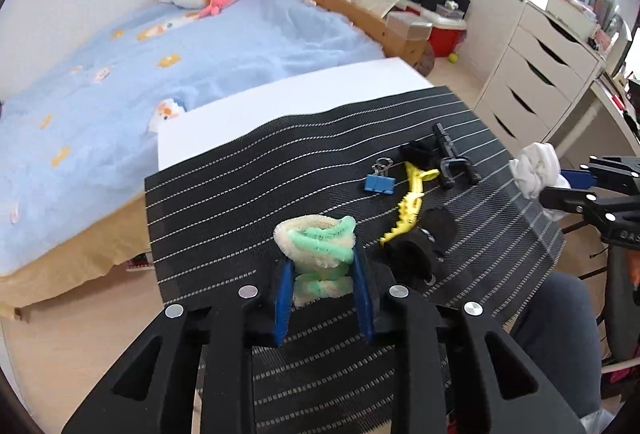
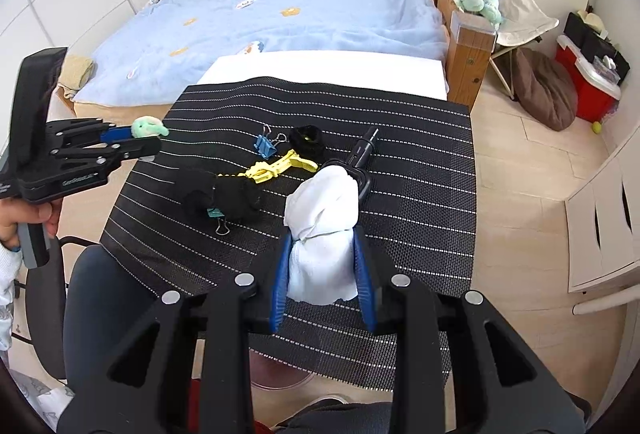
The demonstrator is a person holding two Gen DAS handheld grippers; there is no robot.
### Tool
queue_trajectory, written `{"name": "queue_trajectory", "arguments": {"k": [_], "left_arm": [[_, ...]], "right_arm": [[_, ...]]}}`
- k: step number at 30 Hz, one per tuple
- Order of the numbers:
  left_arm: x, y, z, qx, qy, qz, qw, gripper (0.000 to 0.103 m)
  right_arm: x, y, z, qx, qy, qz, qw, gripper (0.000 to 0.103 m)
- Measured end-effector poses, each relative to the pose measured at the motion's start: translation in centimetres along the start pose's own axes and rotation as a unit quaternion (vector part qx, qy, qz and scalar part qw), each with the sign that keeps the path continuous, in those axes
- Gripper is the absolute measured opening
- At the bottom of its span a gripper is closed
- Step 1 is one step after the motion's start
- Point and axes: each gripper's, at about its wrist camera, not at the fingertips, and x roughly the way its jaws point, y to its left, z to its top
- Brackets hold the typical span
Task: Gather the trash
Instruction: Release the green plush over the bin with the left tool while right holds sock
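Observation:
My left gripper is shut on a fuzzy bundle of green and cream pipe cleaners, lifted a little above the black striped mat. The same left gripper shows at the left of the right wrist view, with the pipe cleaners poking out of its tip. My right gripper is shut on a crumpled white tissue above the mat's near edge. At the right edge of the left wrist view the tissue hangs from the right gripper.
On the mat lie a blue binder clip, a yellow toothed clip, a black plastic tool and black round pieces. A white board sits under the mat. A bed lies behind, drawers stand right. A person's knees are below.

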Motion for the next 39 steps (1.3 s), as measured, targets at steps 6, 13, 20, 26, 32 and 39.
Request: {"name": "queue_trajectory", "arguments": {"k": [6,13,20,26,32,39], "left_arm": [[-3.3,-1.4,-1.5,-0.001,-0.035,-0.002,0.9994,0.026],[-6.2,-3.8,-3.4,0.019,-0.062,-0.005,0.9979,0.026],[-7.7,-5.2,-5.6,0.017,-0.074,-0.016,0.9970,0.026],[-8.1,-7.1,-7.9,0.026,-0.069,-0.025,0.9970,0.026],[-7.6,-8.7,-10.3,0.037,-0.050,-0.038,0.9973,0.026],[-6.8,-9.7,-11.9,0.044,-0.032,-0.051,0.9972,0.026]], "right_arm": [[-1.4,0.8,-0.8,-0.004,-0.013,0.003,1.000,0.029],[-4.3,2.6,-2.5,-0.016,-0.040,0.008,0.999,0.029],[-6.2,4.0,-4.6,-0.023,-0.053,0.012,0.998,0.029],[-7.0,5.3,-7.0,-0.027,-0.050,0.017,0.998,0.029],[-7.6,5.8,-8.8,-0.026,-0.045,0.020,0.998,0.029],[-7.2,6.2,-10.4,-0.021,-0.032,0.029,0.999,0.029]]}}
